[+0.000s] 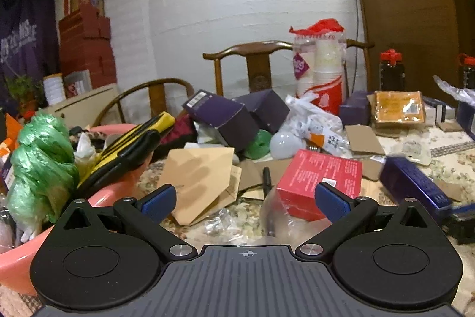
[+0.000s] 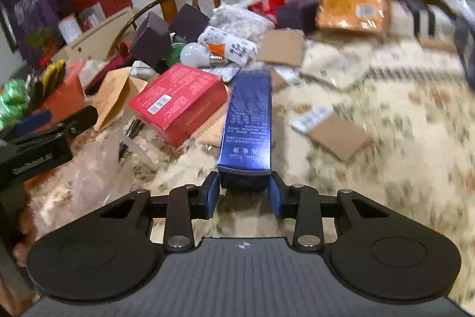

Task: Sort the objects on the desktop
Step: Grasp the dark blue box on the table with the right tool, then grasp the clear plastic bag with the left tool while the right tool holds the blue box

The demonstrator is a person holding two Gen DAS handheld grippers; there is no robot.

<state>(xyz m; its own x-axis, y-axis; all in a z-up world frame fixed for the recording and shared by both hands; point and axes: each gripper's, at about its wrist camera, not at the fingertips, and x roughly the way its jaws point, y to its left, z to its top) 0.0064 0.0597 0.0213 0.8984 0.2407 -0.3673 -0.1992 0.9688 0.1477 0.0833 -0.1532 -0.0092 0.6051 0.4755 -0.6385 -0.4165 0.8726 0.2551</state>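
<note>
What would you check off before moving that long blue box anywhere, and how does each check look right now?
1. Right gripper shut on the blue box: ok, both pads sit against its near end.
2. Grip position: not ok, only the end is held and the long box sticks far forward, so it may droop or swing.
3. Box clear of the red box: cannot tell, the two lie side by side with little gap showing.
4. Left gripper free: ok, its jaws are wide open with nothing between them.
5. Pink basin has room: cannot tell, green bags and gloves already fill it.
</note>
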